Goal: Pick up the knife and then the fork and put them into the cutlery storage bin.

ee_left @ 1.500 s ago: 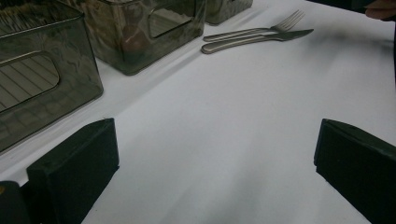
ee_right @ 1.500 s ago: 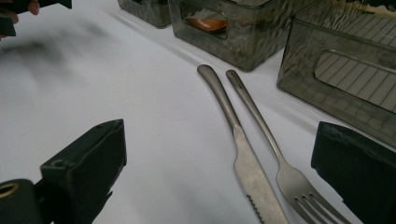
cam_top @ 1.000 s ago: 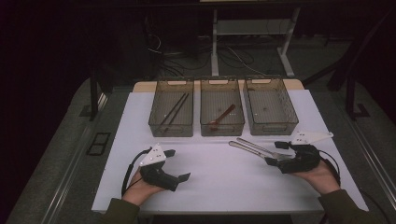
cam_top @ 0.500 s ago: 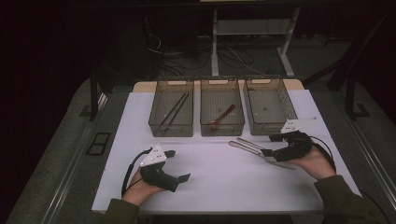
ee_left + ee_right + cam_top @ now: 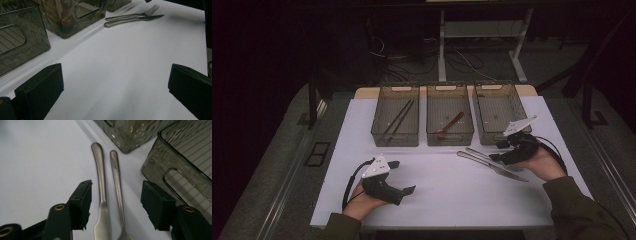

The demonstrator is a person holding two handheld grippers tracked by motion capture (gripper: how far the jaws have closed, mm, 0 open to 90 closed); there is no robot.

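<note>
Straddling the knife and the fork, the right claw has its jaws about half open; they have just been closing, with both handles lying between them and neither pad pressing on metal. In the high view the right claw sits over the blade and tine ends of the two pieces, which lie side by side on the white bench, just in front of the middle bin and the right bin and touching neither.

The knife lies nearer the person; the fork lies on its far side.

The left claw rests on the bench near its front edge, well apart from the cutlery. The left gripper view shows its jaws spread wide with bare bench between them.

The left bin holds dark chopsticks. The middle bin holds a reddish spoon.
</note>
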